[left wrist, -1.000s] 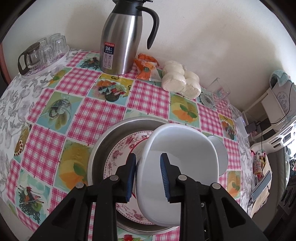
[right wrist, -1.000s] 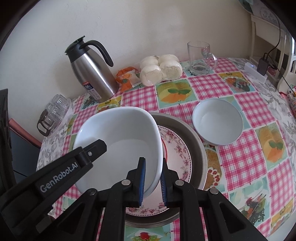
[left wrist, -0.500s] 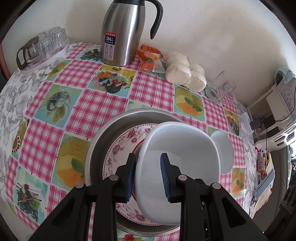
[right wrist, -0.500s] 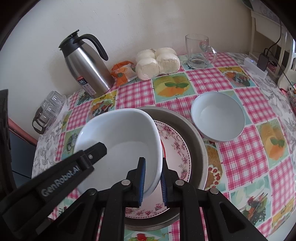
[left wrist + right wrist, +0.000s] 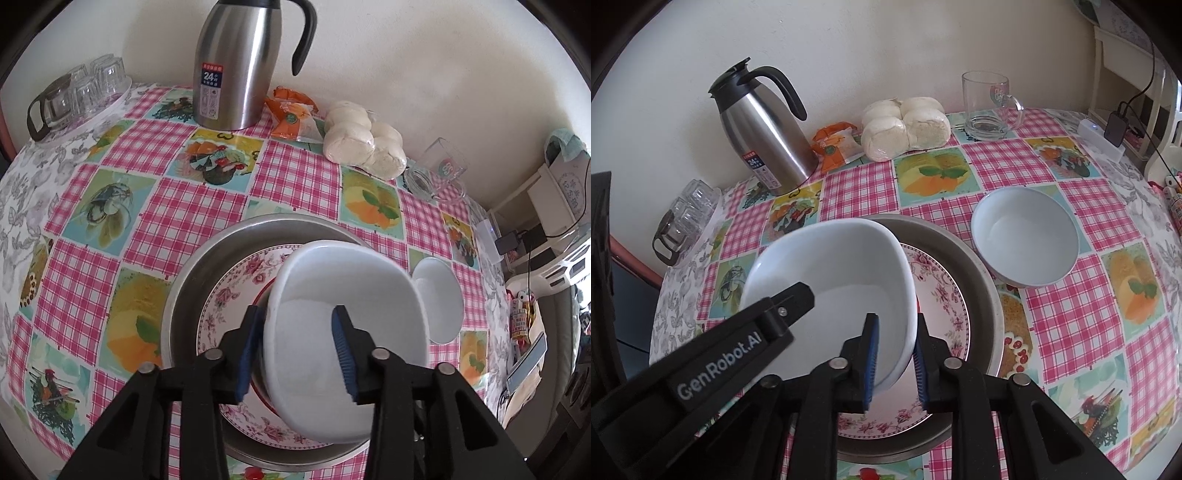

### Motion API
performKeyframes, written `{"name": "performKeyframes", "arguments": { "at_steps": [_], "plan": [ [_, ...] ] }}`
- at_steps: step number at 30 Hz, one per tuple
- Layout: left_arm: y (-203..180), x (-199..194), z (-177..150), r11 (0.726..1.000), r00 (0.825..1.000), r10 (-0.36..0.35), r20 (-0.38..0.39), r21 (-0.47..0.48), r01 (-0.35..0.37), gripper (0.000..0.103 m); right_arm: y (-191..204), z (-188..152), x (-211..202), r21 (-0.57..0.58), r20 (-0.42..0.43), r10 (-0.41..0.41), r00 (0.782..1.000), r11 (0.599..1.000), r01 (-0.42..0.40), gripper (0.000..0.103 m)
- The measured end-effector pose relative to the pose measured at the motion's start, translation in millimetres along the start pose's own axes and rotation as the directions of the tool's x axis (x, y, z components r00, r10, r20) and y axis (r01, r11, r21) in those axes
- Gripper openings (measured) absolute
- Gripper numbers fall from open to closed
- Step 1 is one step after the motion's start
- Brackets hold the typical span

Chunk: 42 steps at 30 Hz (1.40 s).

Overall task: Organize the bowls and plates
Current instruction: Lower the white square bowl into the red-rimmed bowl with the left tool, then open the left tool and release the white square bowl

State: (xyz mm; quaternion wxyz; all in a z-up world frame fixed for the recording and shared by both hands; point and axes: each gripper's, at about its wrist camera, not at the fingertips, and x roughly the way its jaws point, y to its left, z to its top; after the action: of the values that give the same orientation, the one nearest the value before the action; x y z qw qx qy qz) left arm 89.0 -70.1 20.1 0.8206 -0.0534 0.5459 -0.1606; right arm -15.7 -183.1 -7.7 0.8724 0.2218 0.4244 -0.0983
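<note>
A large white bowl (image 5: 347,295) (image 5: 831,273) rests on a floral plate (image 5: 236,295) (image 5: 942,295), which lies in a steel pan (image 5: 192,280) (image 5: 982,273). My left gripper (image 5: 295,350) straddles the bowl's left rim with its jaws spread wide, one pad (image 5: 341,343) inside the bowl. Its finger shows in the right wrist view (image 5: 790,306). My right gripper (image 5: 894,362) straddles the bowl's right rim, jaws slightly apart. A smaller white bowl (image 5: 1025,236) (image 5: 439,299) stands on the table right of the pan.
A steel thermos jug (image 5: 236,62) (image 5: 764,136), an orange snack packet (image 5: 291,114), bagged buns (image 5: 362,140) (image 5: 905,125) and a glass mug (image 5: 990,99) line the wall. A tray of glasses (image 5: 74,96) sits far left. The checked tablecloth (image 5: 184,221) covers the table.
My left gripper's jaws have spread apart and let go of the bowl's rim. My right gripper's jaws have also loosened a little. The bowl has settled lower over the plate.
</note>
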Motion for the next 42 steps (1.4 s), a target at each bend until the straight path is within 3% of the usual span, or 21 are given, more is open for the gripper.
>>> {"name": "performKeyframes", "arguments": {
  "at_steps": [22,23,27,30,40,42],
  "plan": [
    [6.4,-27.2,8.0,0.999,0.997,-0.016,0.075,-0.032,0.019,0.047,-4.2,2.8,-15.9,0.033,0.042,0.012,0.999,0.999,-0.014,0.028],
    [7.2,-28.0,8.3,0.999,0.997,-0.014,0.078,-0.035,0.017,0.051,-4.0,3.0,-17.4,0.032,0.047,0.009,0.999,0.999,-0.011,0.032],
    [12.1,-29.3,8.7,0.998,0.996,0.005,0.085,-0.055,0.000,0.064,-6.0,4.3,-21.1,0.039,0.066,-0.008,0.998,0.999,0.005,0.061],
    [16.8,-30.0,8.7,0.997,0.995,0.039,0.094,-0.073,-0.033,0.072,-9.0,5.5,-21.4,0.043,0.070,-0.025,0.997,0.999,0.022,0.066],
    [35.1,-39.6,10.2,0.984,0.977,0.144,0.160,-0.132,-0.123,0.080,-19.5,7.9,-22.8,0.066,0.087,-0.065,0.994,0.996,0.059,0.081],
    [36.0,-39.6,10.5,0.982,0.973,0.159,0.166,-0.132,-0.138,0.090,-20.5,8.1,-23.3,0.068,0.091,-0.064,0.994,0.996,0.058,0.083]
  ]
}}
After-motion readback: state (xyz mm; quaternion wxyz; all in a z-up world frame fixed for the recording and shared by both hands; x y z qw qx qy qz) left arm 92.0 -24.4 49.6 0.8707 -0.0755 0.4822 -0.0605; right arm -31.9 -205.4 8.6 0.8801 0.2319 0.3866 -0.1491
